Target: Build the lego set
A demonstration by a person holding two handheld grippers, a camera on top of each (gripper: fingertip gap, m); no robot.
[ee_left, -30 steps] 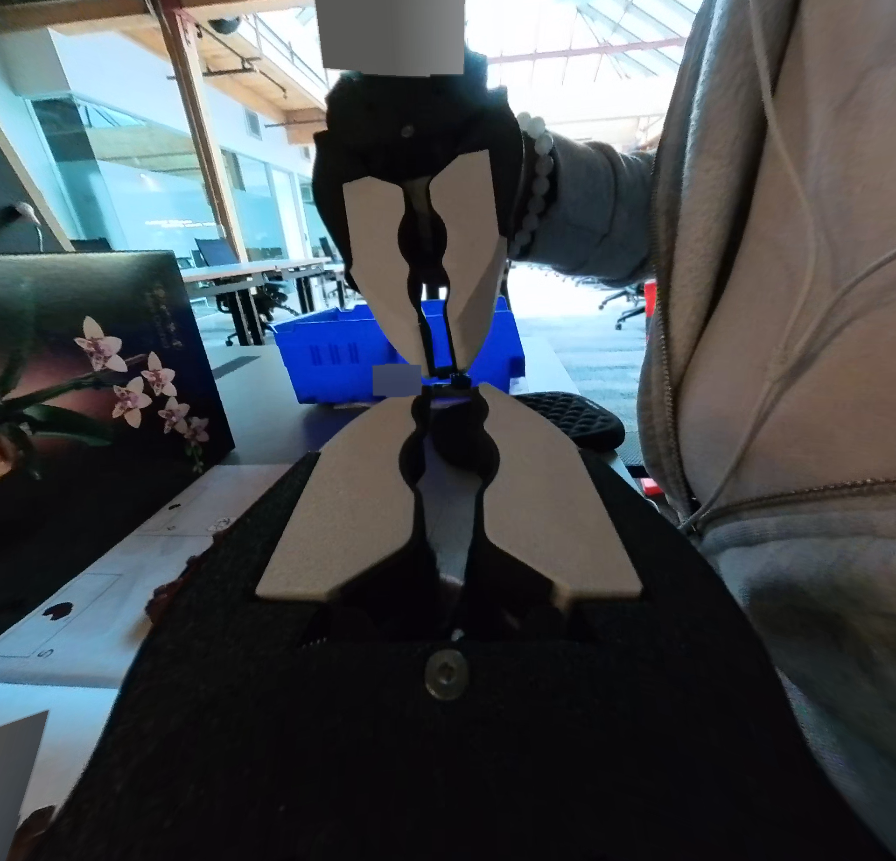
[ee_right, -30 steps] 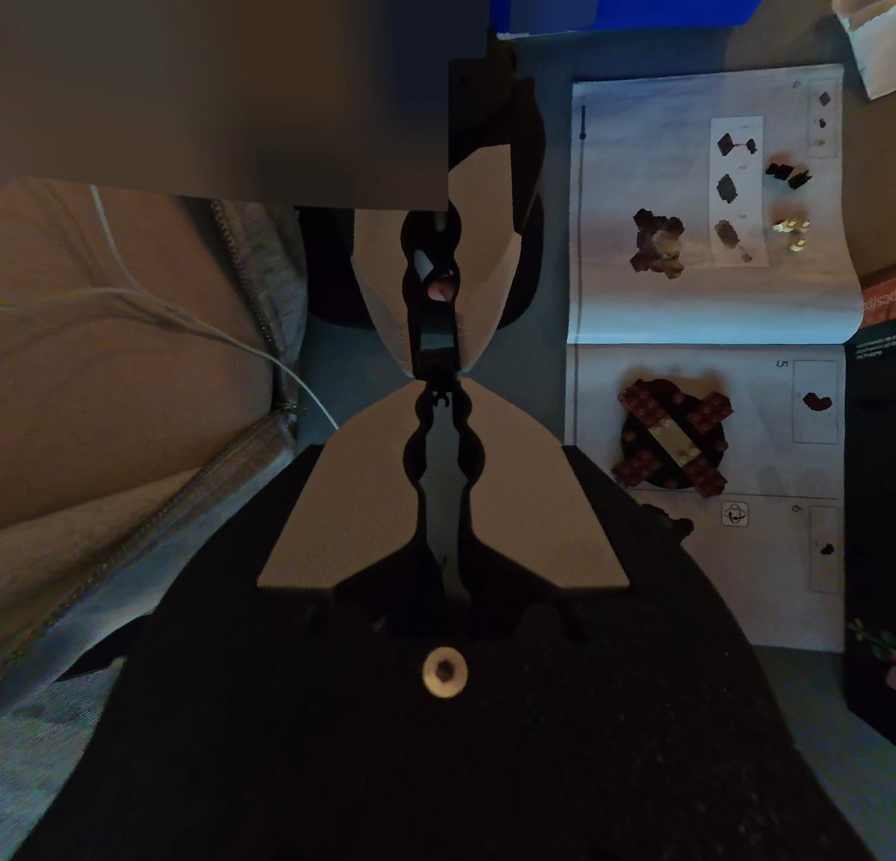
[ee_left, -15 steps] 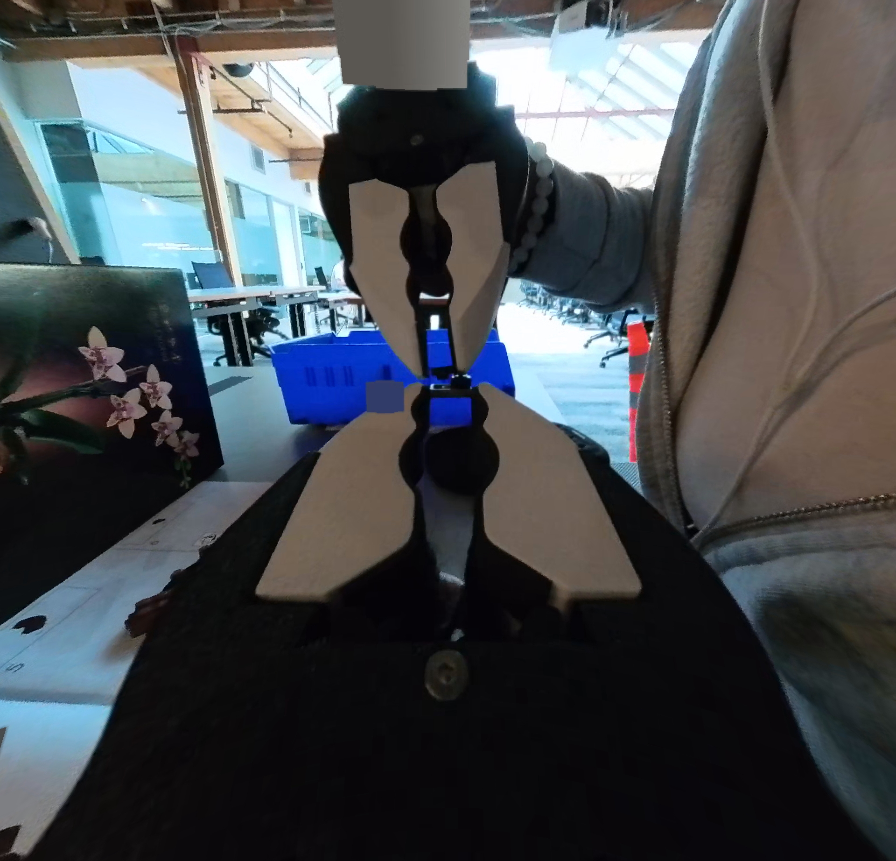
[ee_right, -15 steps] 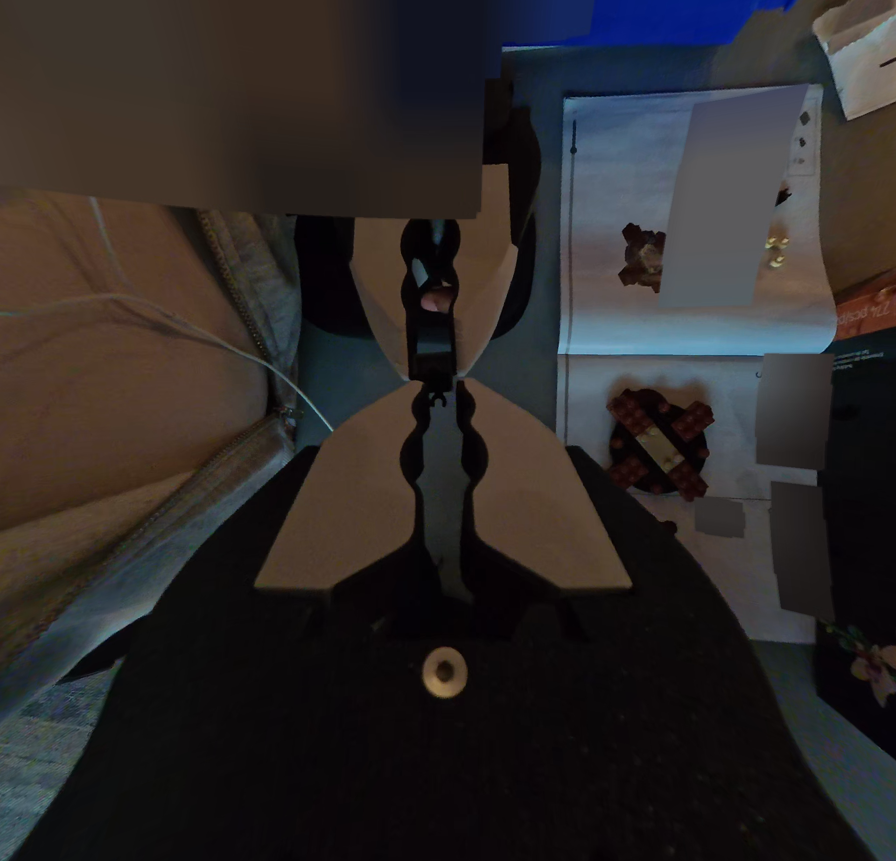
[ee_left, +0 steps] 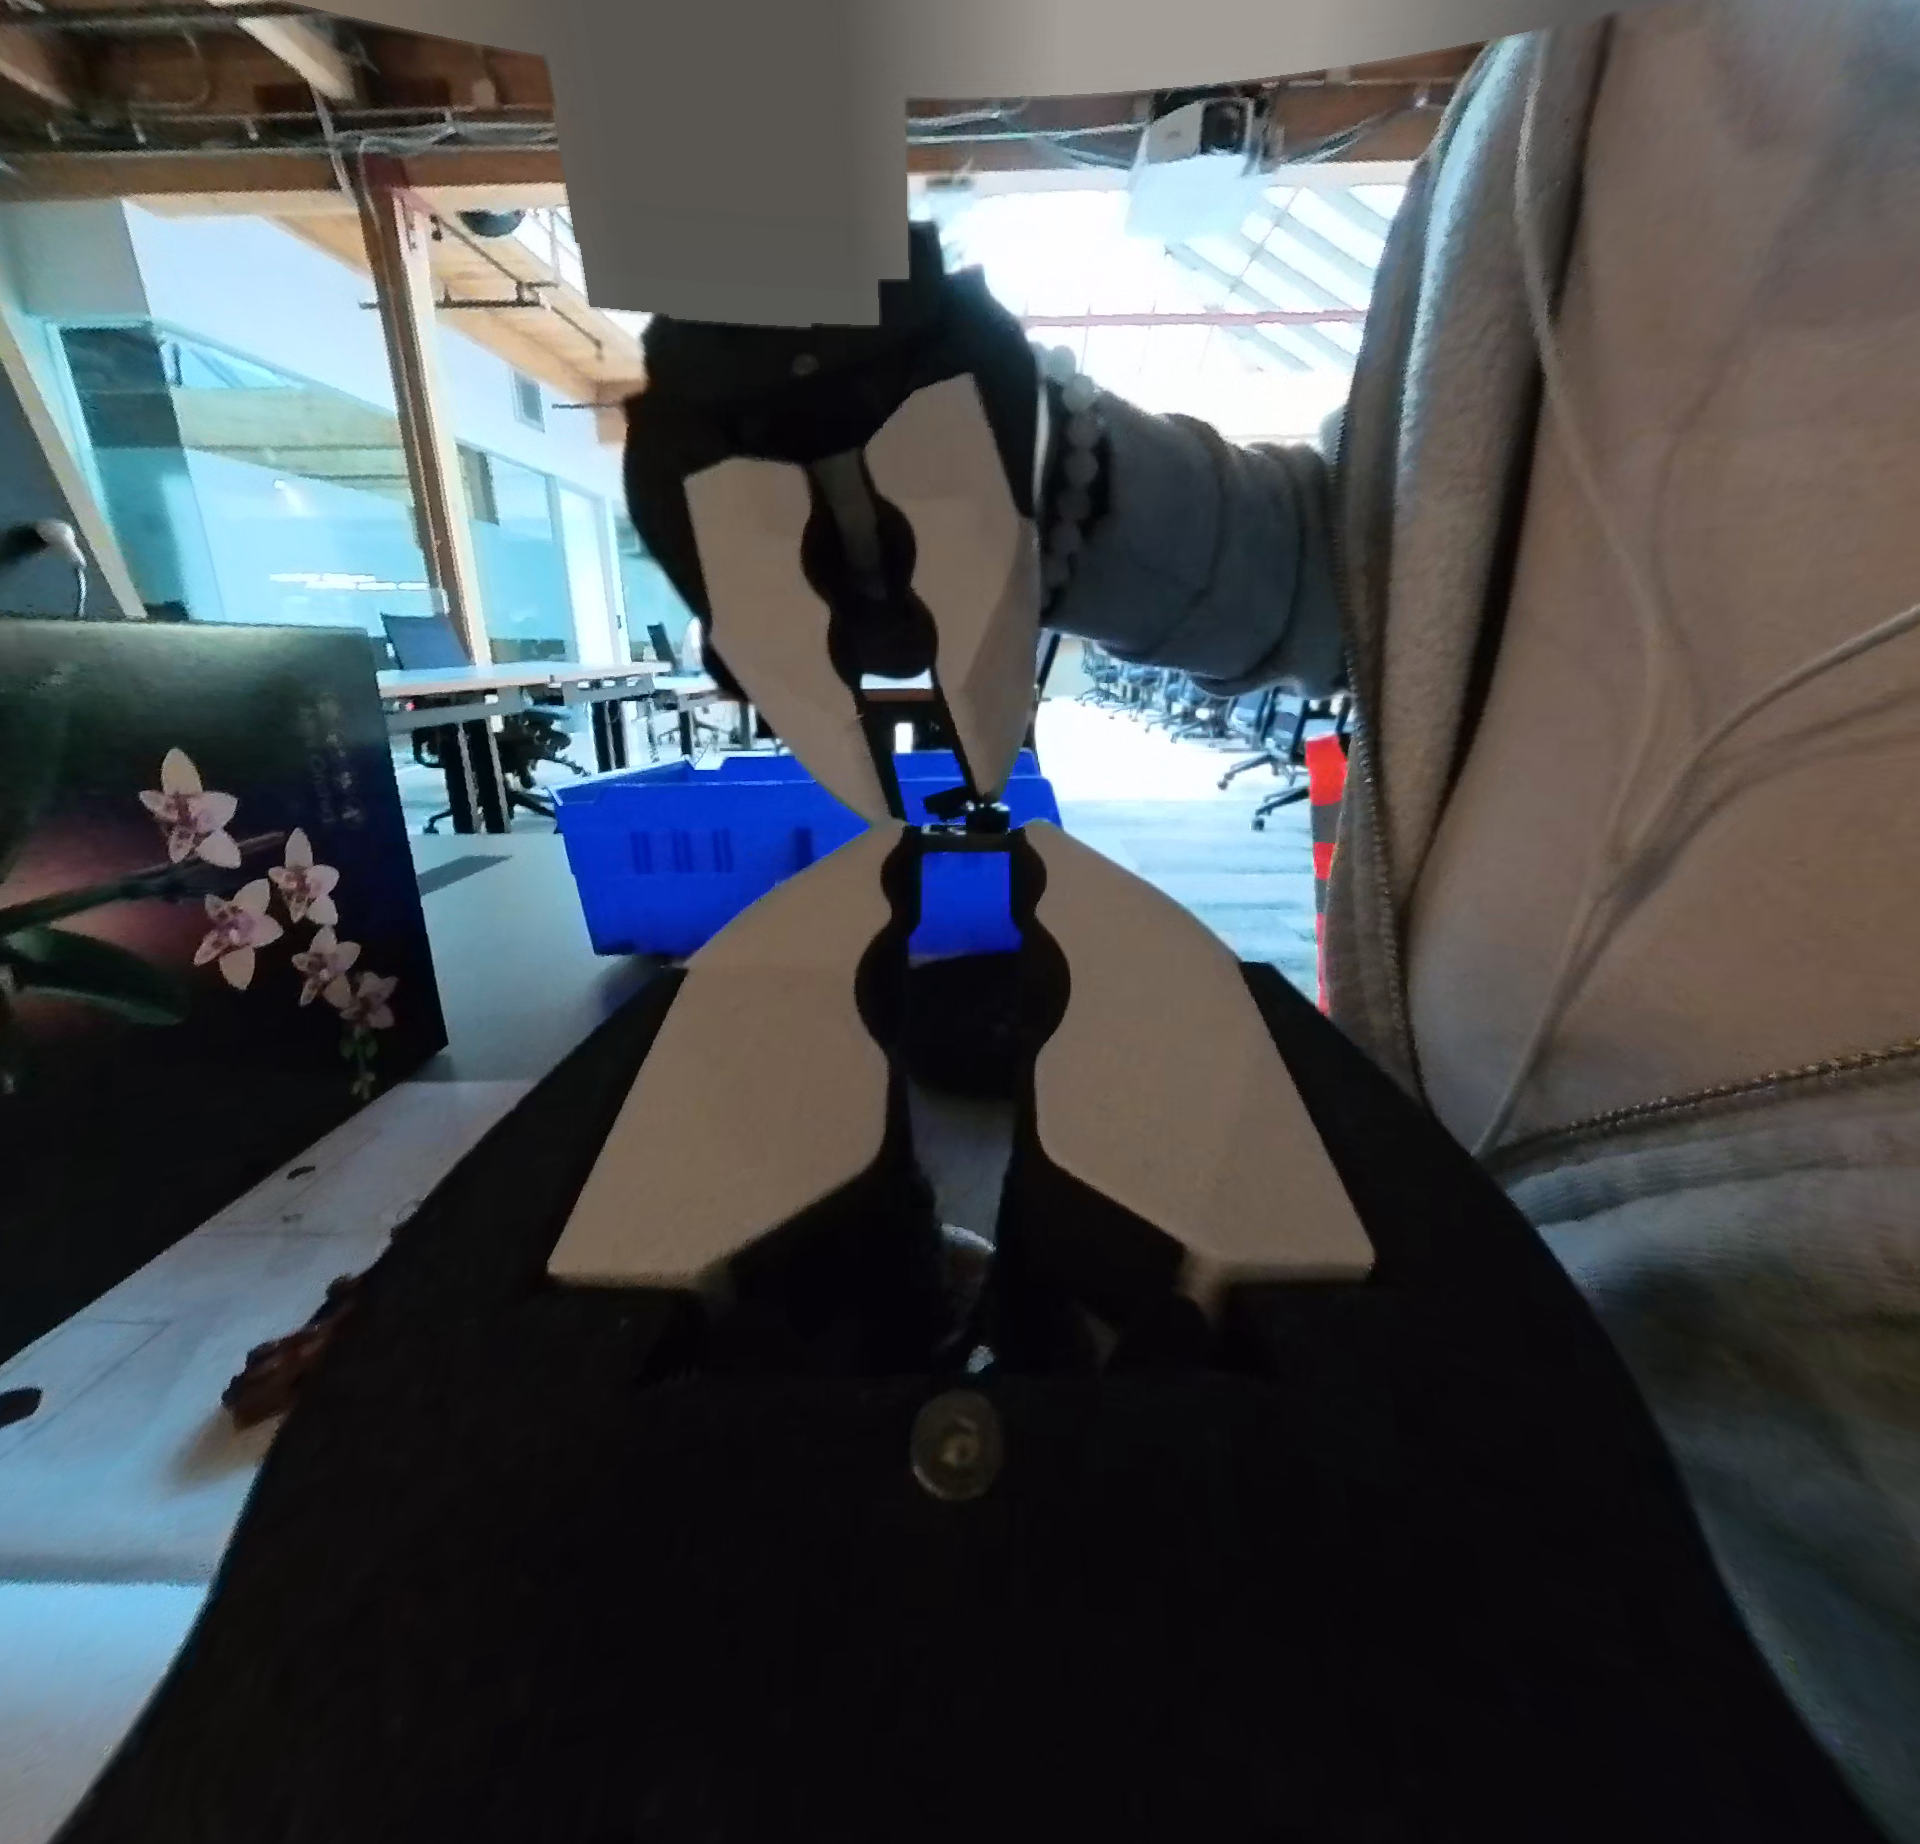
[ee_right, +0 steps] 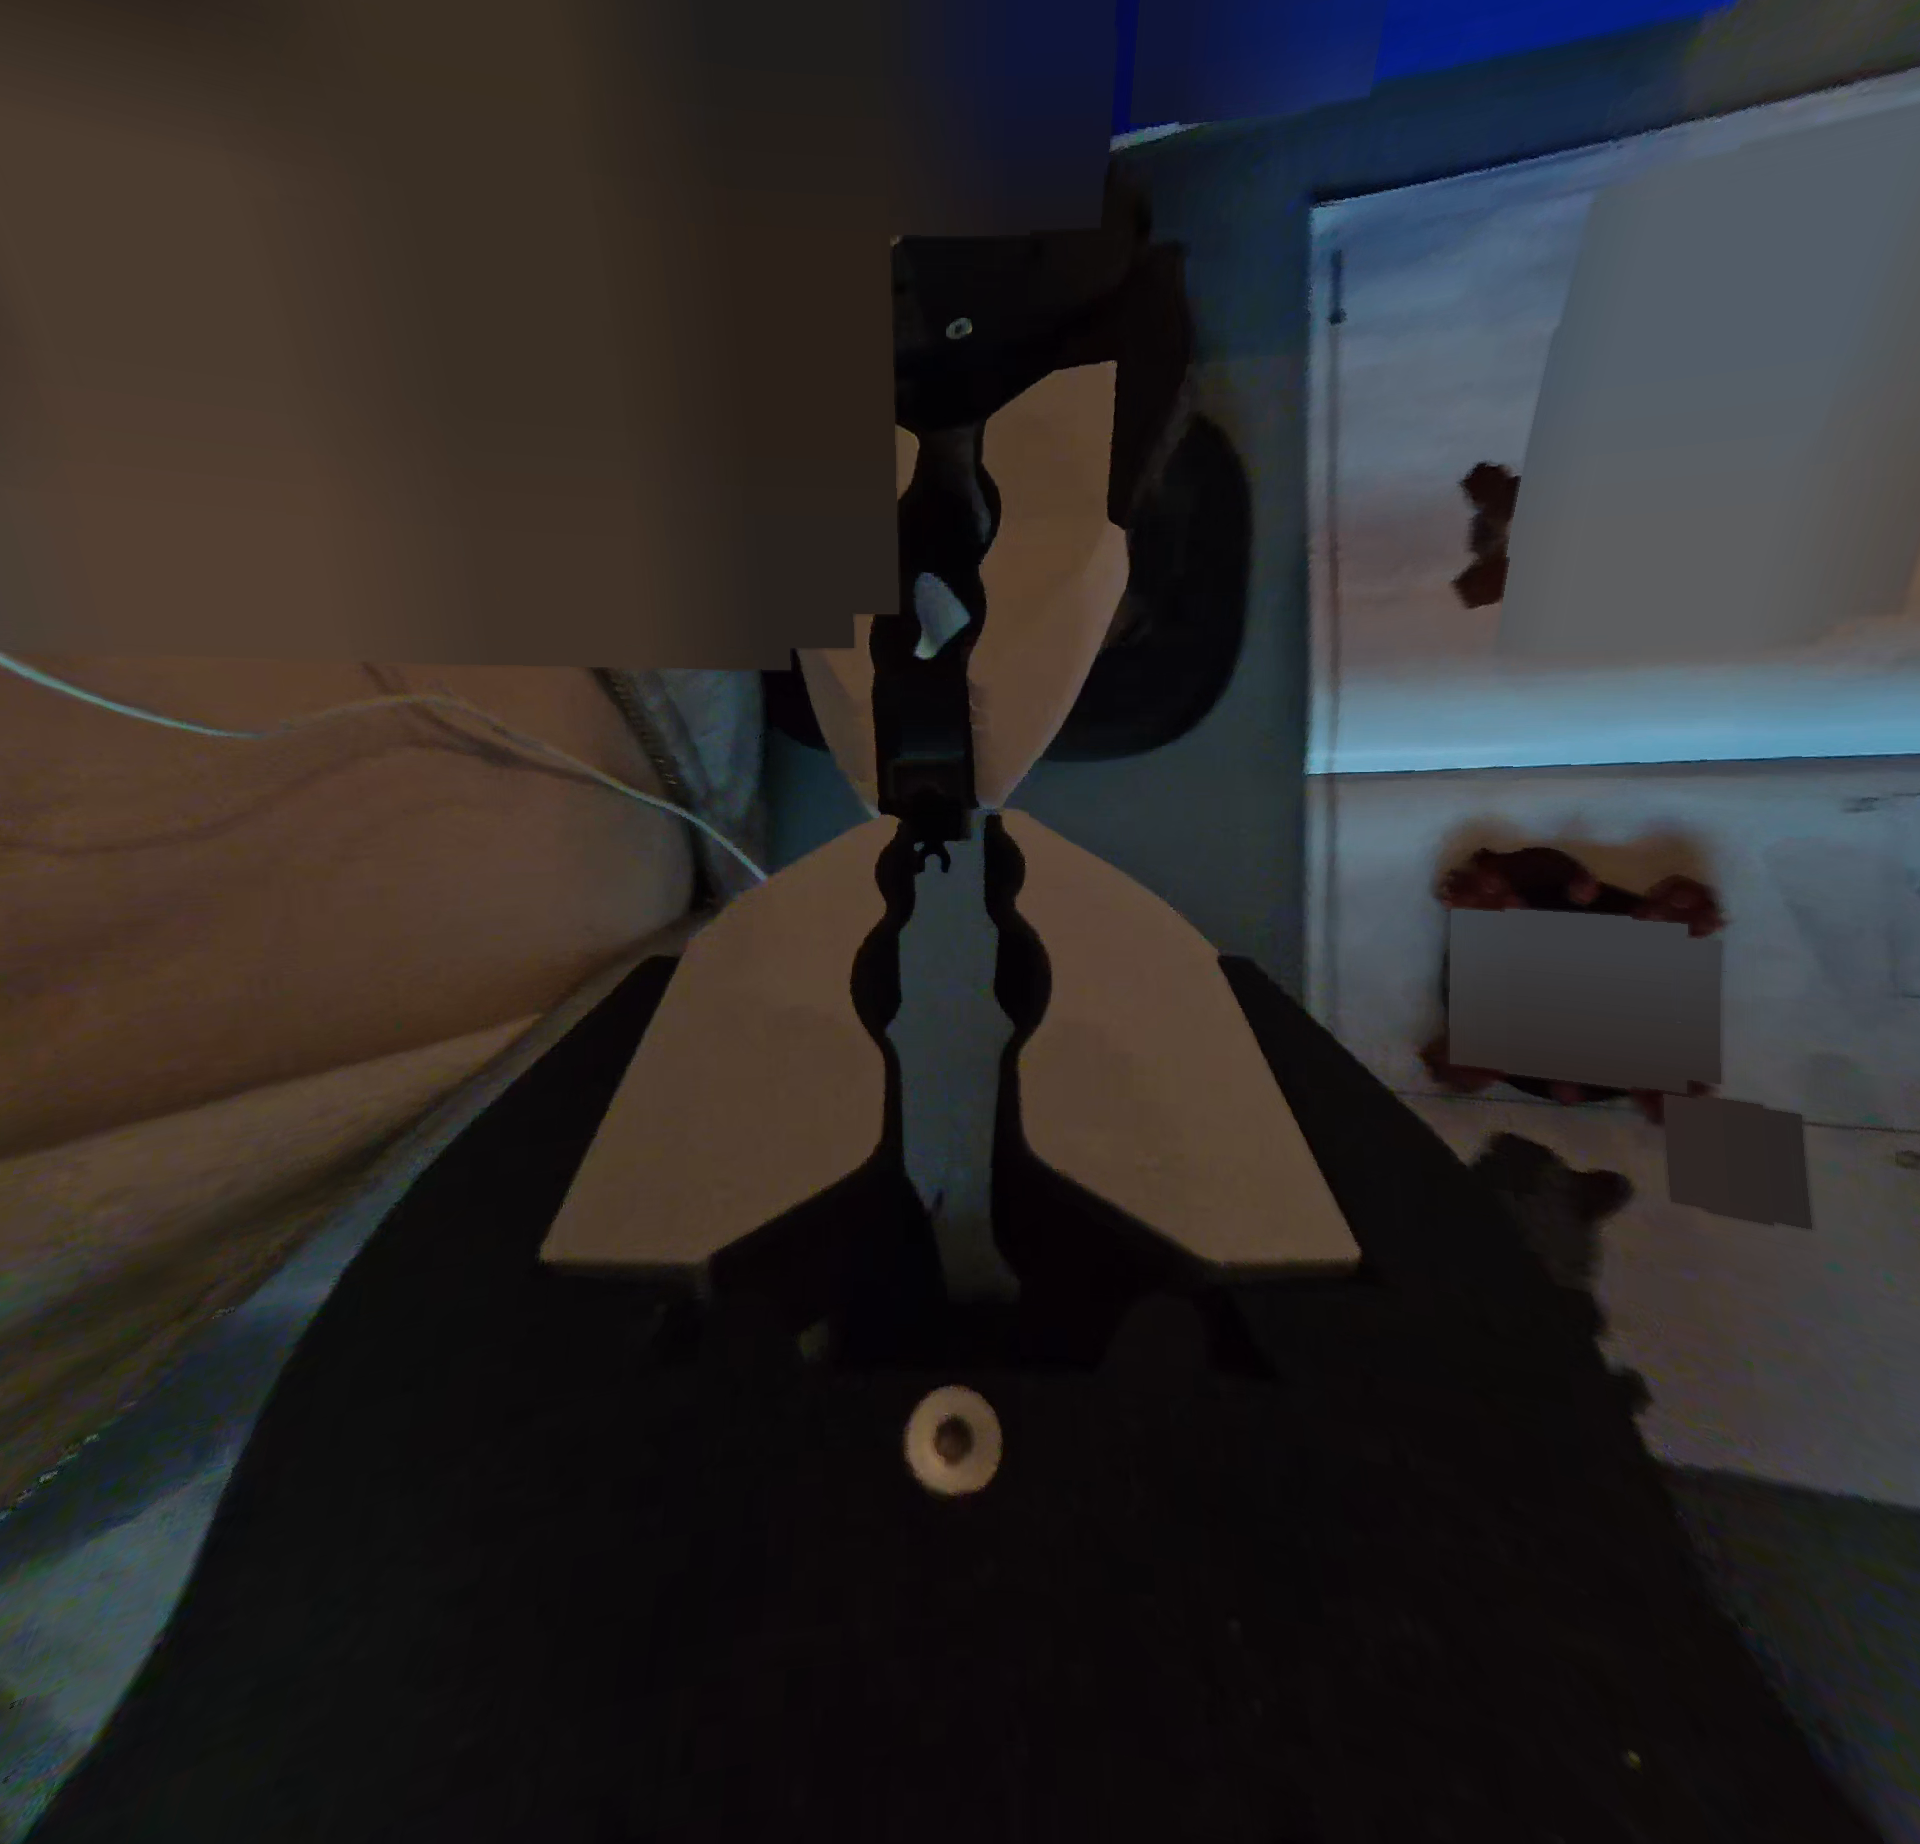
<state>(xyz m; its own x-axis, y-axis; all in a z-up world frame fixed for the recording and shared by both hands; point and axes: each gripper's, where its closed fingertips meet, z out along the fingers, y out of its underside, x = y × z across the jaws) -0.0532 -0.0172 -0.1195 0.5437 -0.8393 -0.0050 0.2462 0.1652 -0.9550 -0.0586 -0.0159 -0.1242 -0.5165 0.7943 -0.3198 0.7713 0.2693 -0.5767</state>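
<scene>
My two grippers meet tip to tip in the air in front of a person's grey hoodie. My left gripper is shut on a small flat black brick that spans its fingertips; the brick also shows in the right wrist view. My right gripper comes from above in the left wrist view and its jaws stand slightly apart. A tiny black clip piece sits on the held brick between the right fingers, with a gap to one finger.
A blue bin stands on the table behind. A dark box with an orchid picture is at the left. An open instruction booklet lies below, with a brown-red brick build on it. A black pad lies beside it. My left and right fingertips are right by each other.
My right jaws have widened step by step and its pads have come off the tiny black piece. My left gripper keeps its hold on the black brick. Both views have shifted a little.
</scene>
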